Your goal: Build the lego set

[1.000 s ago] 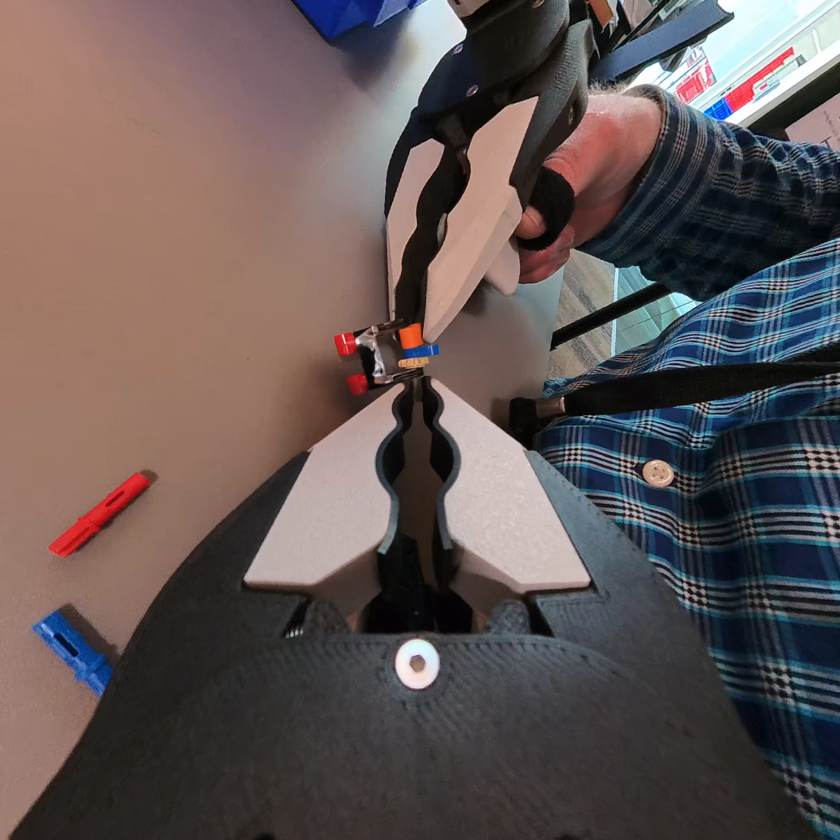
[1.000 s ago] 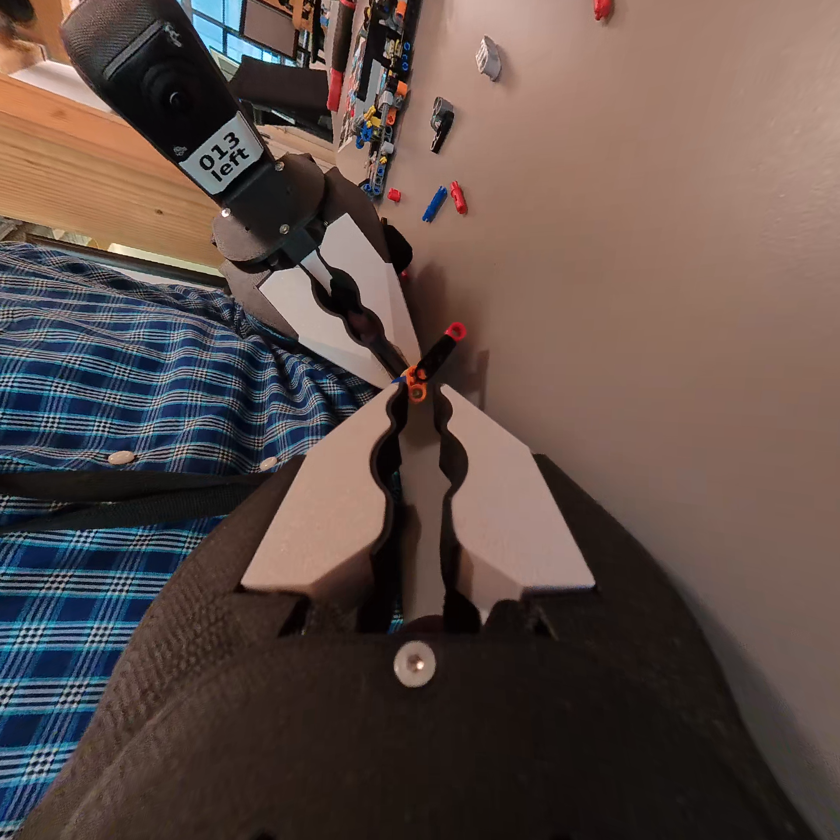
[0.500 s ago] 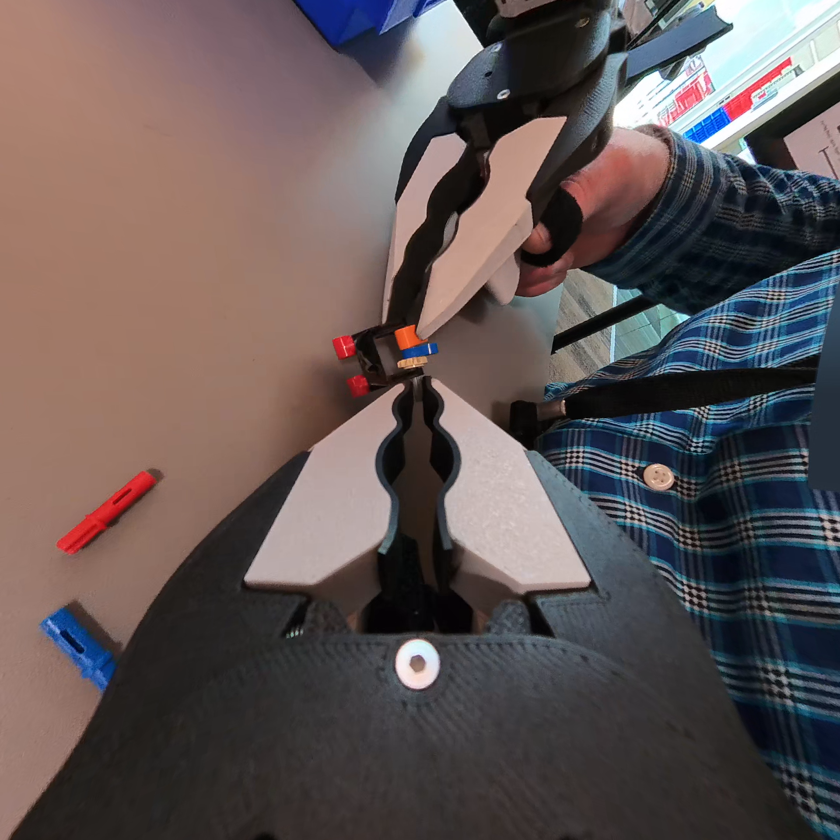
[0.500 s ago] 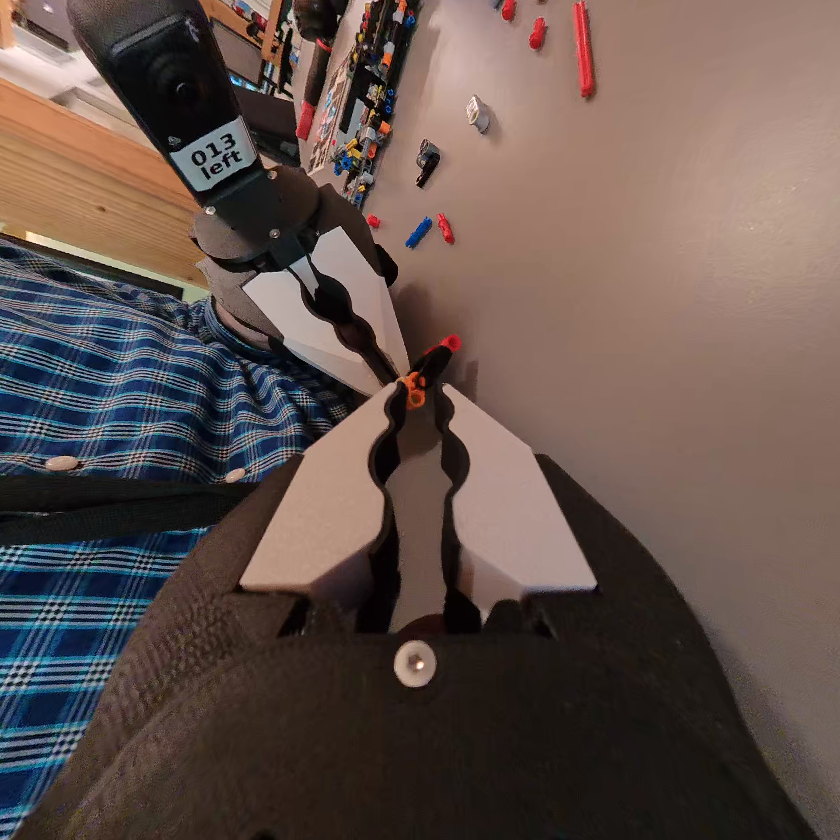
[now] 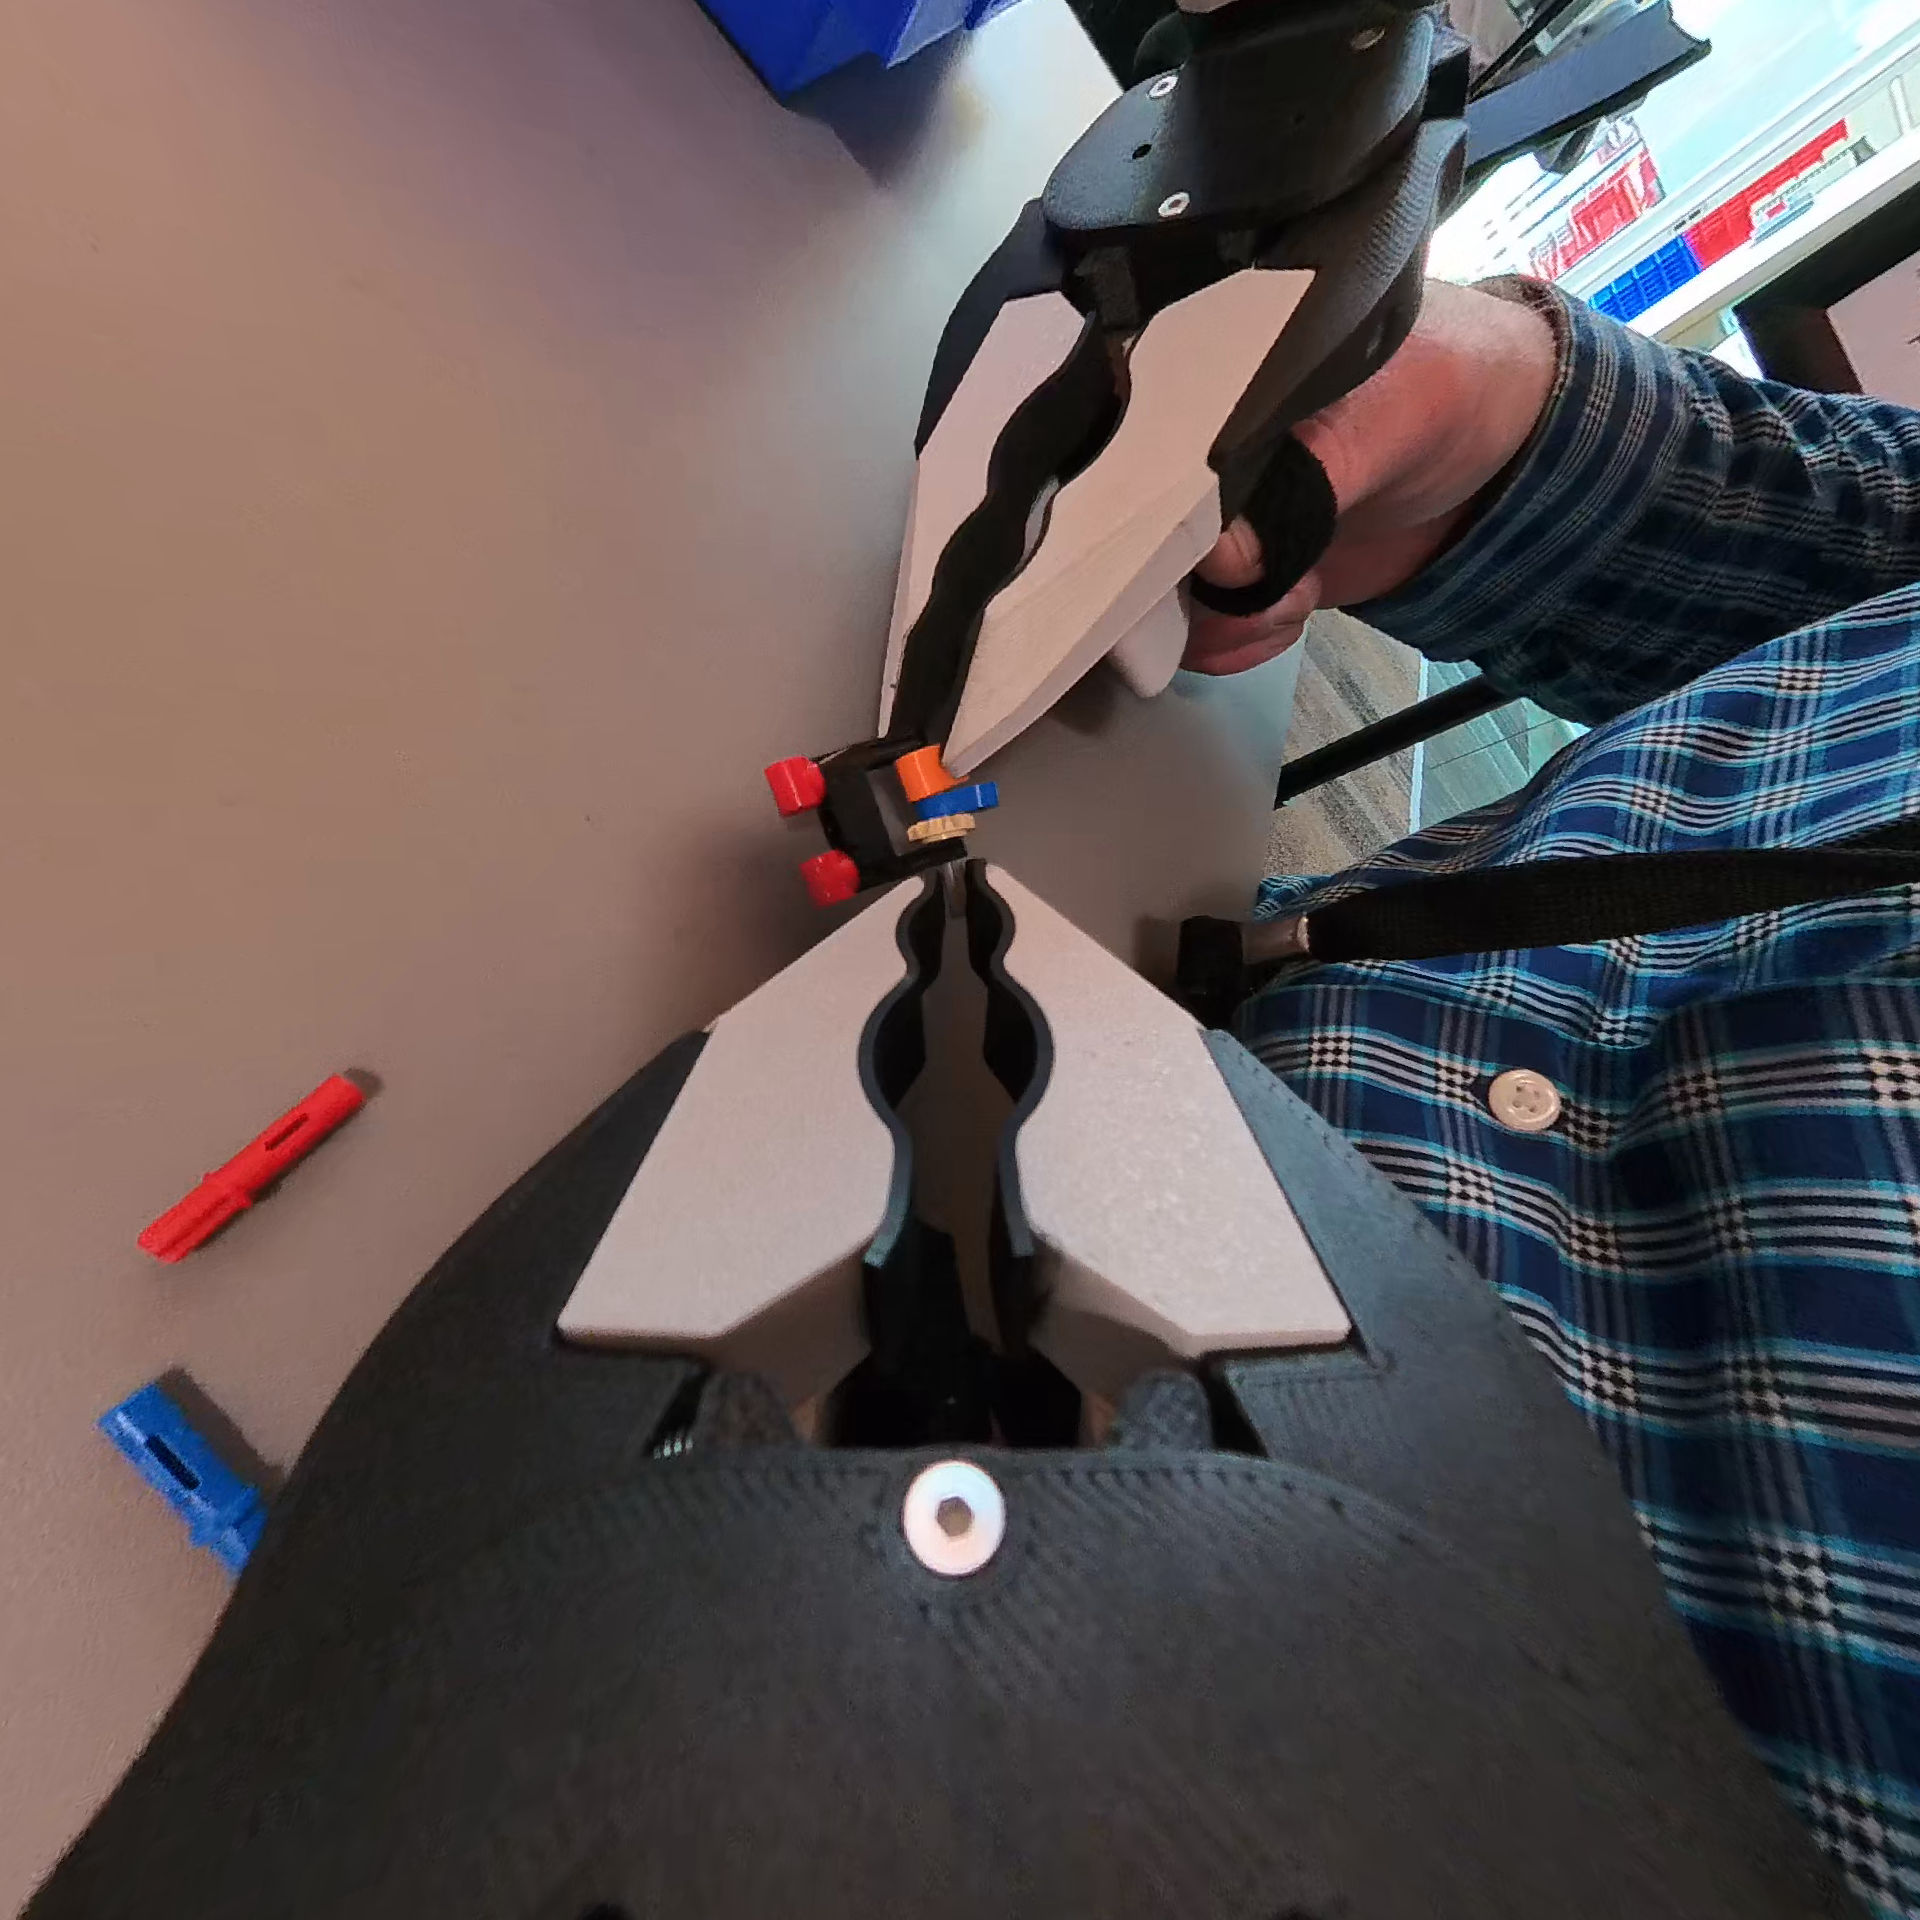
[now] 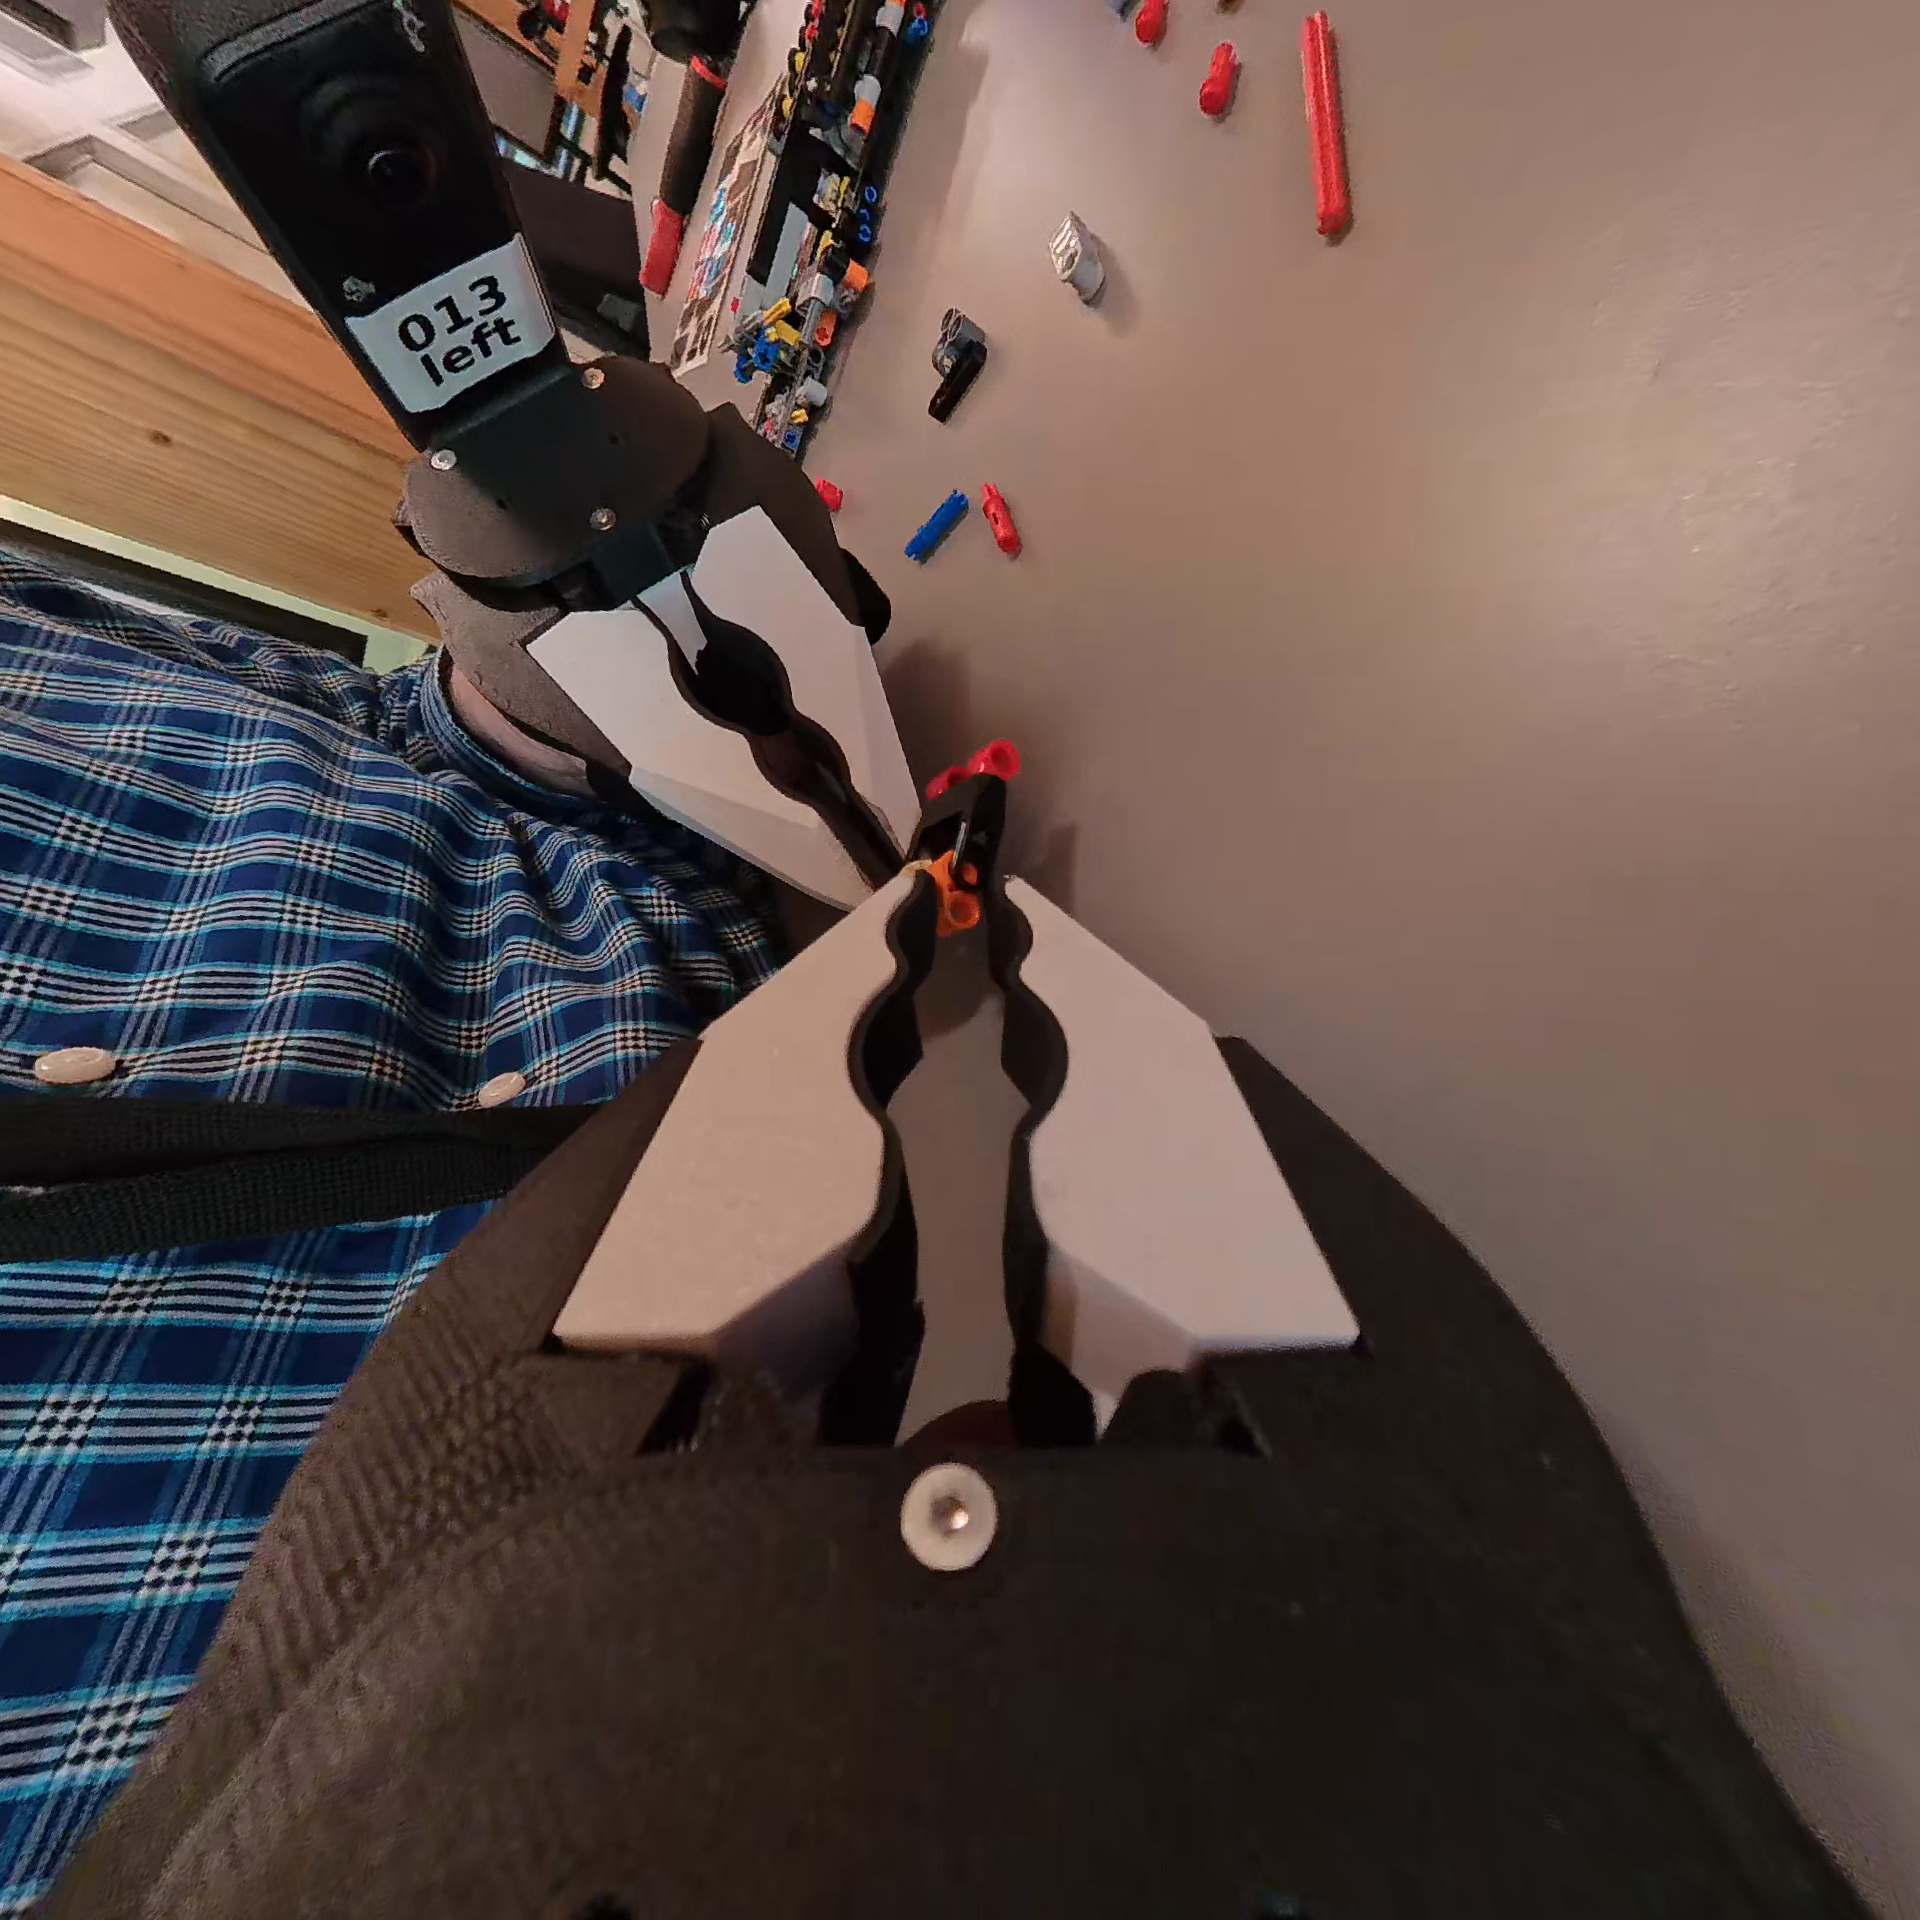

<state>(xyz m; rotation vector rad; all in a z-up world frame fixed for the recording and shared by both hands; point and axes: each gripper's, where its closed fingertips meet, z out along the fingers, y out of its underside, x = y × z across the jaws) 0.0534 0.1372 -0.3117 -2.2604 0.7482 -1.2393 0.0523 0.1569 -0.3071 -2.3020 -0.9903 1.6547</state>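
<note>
Both tools meet on the small black plastic lego assembly with two red pin ends (image 5: 847, 831), held in the air above the grey table (image 5: 416, 468), near its edge by the person. The left gripper (image 5: 951, 883) pinches its lower end; the right gripper (image 6: 951, 904) clamps the orange bush (image 5: 920, 774). Pressing should probably run straight along the axle, the left holding steady, without twisting.

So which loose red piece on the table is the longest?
The red beam at the far end of the table: a slim straight bar, far longer than the stubby red pins around it.
</note>
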